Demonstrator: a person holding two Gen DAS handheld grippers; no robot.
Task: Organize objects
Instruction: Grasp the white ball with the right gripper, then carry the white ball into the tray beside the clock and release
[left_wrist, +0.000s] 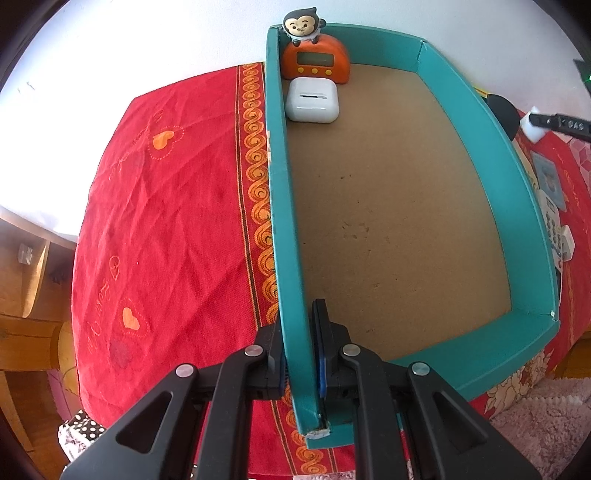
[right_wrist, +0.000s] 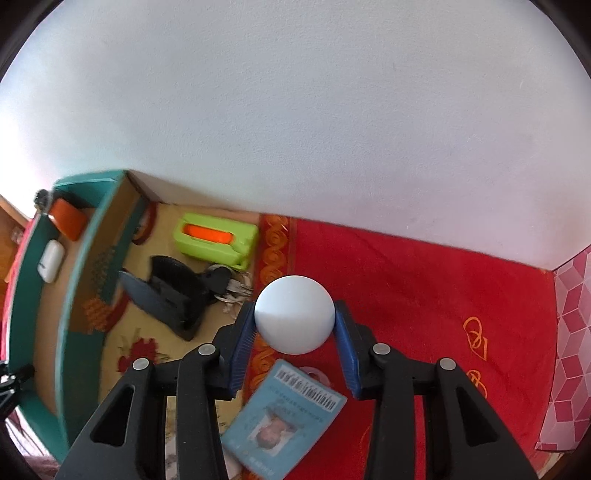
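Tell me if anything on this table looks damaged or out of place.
The teal cardboard tray has a frayed, torn near corner, white board showing, just below where the left tongs clamp its side wall. Otherwise only loose clutter: a blue photo ID card lies askew on the red cloth.

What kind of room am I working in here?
Probably a home, maybe a bedroom or living room: a red embroidered cloth covers the surface, a monkey clock sits in the teal box, and keys and an ID card lie about.
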